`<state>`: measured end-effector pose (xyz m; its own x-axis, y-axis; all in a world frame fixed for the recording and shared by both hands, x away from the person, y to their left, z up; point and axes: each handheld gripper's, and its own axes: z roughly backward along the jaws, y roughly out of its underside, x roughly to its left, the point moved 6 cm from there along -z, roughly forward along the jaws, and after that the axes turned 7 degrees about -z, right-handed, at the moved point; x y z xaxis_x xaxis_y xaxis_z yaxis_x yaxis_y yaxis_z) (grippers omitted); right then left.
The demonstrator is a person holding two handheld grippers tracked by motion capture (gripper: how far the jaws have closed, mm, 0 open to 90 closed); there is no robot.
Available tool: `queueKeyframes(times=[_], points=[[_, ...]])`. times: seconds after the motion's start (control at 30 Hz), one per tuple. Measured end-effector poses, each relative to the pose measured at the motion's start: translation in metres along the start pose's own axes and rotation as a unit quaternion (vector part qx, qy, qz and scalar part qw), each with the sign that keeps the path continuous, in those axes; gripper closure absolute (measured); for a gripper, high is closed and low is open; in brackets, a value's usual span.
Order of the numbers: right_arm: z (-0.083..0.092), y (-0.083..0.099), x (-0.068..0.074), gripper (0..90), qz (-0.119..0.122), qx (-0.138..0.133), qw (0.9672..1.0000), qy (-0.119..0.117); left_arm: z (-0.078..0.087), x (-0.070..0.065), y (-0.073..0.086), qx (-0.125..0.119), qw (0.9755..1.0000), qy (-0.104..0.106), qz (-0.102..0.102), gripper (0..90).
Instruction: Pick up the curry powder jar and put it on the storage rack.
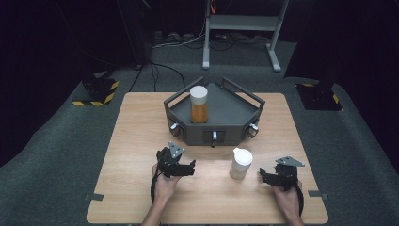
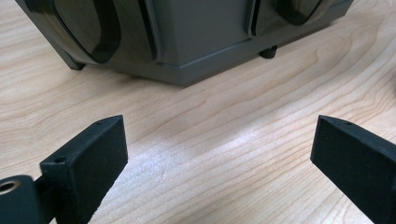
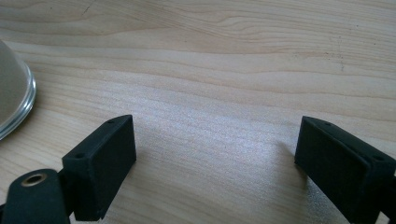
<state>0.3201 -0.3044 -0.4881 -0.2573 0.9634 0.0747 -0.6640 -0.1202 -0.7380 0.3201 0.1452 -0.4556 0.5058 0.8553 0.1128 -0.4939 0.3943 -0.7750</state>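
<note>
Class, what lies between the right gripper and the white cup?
Only bare wooden table separates the right gripper from the white cup, seen in the high view.

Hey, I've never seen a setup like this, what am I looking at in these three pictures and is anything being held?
A person sits at a wooden table, holding a two-jaw tool in each hand. The high view looks down from above: the left tool and the right tool both rest near the table's front. A dark tray holds an orange-filled jar; a white lidded cup stands on the table. The other two pictures come from cameras riding on each tool, looking along its black jaws. Both tools are open and hold nothing.
</note>
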Motion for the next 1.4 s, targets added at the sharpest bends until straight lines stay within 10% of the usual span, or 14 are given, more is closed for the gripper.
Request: queueKeyframes(times=[1.4], points=[[0.0, 0.0, 0.0, 12.2, 0.001, 0.0, 1.0, 0.0, -0.024, -0.001, 0.027, 0.038, 0.9987, -0.007, 0.031, 5.9]])
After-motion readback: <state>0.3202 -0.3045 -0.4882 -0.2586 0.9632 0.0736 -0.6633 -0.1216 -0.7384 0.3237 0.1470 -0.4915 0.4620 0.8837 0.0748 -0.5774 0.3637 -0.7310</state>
